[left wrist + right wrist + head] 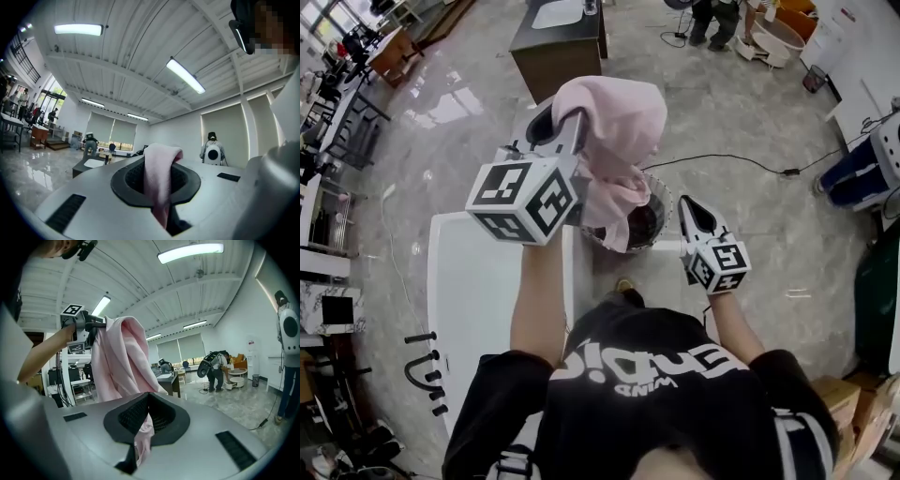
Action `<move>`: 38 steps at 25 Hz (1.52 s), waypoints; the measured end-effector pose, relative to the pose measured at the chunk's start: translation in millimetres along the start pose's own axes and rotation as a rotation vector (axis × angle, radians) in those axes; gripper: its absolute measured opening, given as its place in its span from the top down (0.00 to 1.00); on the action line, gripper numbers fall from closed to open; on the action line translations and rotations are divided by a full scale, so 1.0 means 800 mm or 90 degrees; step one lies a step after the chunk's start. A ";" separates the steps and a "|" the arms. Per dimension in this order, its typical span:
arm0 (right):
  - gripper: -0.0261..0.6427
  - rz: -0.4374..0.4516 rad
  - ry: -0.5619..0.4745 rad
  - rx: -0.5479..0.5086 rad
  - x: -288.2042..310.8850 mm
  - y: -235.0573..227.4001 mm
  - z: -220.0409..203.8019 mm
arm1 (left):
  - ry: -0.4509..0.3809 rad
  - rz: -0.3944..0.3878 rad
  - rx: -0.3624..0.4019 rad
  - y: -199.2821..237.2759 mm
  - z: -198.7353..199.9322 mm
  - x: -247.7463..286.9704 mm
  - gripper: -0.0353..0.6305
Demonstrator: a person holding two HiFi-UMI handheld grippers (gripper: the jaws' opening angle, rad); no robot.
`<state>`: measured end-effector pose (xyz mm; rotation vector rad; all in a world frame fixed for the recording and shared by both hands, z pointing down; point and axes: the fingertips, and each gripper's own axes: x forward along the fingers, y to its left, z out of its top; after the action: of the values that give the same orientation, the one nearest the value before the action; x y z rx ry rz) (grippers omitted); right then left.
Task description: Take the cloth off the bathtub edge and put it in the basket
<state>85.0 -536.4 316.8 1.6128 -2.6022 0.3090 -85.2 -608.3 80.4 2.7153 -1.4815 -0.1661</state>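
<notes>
A pink cloth (617, 141) hangs bunched from my left gripper (565, 127), which is shut on its top fold and held high. The cloth's lower end dangles over a dark round basket (654, 225) on the floor. In the left gripper view a strip of the cloth (159, 183) runs through the closed jaws. My right gripper (687, 204) sits lower, at the basket's right rim. In the right gripper view a corner of the cloth (119, 362) drops into its closed jaws. The white bathtub (487, 291) lies below my left arm.
Black tap fittings (427, 361) stand at the tub's left end. A dark cabinet (558, 47) with a sink is beyond the basket. A black cable (722, 157) crosses the floor to the right. People (712, 19) stand at the back; cardboard boxes (844, 403) are at lower right.
</notes>
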 end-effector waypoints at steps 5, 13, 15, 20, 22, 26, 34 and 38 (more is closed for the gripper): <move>0.94 -0.025 0.006 0.004 0.032 -0.019 0.002 | 0.019 -0.020 -0.021 0.025 -0.024 0.043 0.89; 0.94 -0.038 0.025 0.010 0.049 -0.064 0.007 | 0.062 -0.029 -0.042 0.022 -0.063 0.088 0.89; 0.94 -0.035 0.028 0.011 0.058 -0.070 0.009 | 0.075 -0.026 -0.050 0.025 -0.075 0.094 0.89; 0.94 -0.021 0.037 0.008 0.082 -0.080 0.010 | 0.101 -0.019 -0.062 0.029 -0.104 0.104 0.89; 0.94 -0.016 0.041 0.011 0.090 -0.084 0.008 | 0.107 -0.016 -0.065 0.031 -0.117 0.106 0.89; 0.94 -0.011 0.051 0.019 0.101 -0.096 -0.006 | 0.113 -0.013 -0.064 0.031 -0.144 0.114 0.89; 0.94 -0.008 0.117 0.035 0.121 -0.122 -0.072 | 0.174 -0.004 -0.064 0.041 -0.264 0.126 0.89; 0.94 -0.006 0.145 0.044 0.134 -0.128 -0.126 | 0.207 0.005 -0.085 0.051 -0.358 0.118 0.89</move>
<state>123.0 -654.1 446.7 1.5090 -2.4382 0.5518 -35.8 -713.1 361.5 2.4837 -1.3352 0.1641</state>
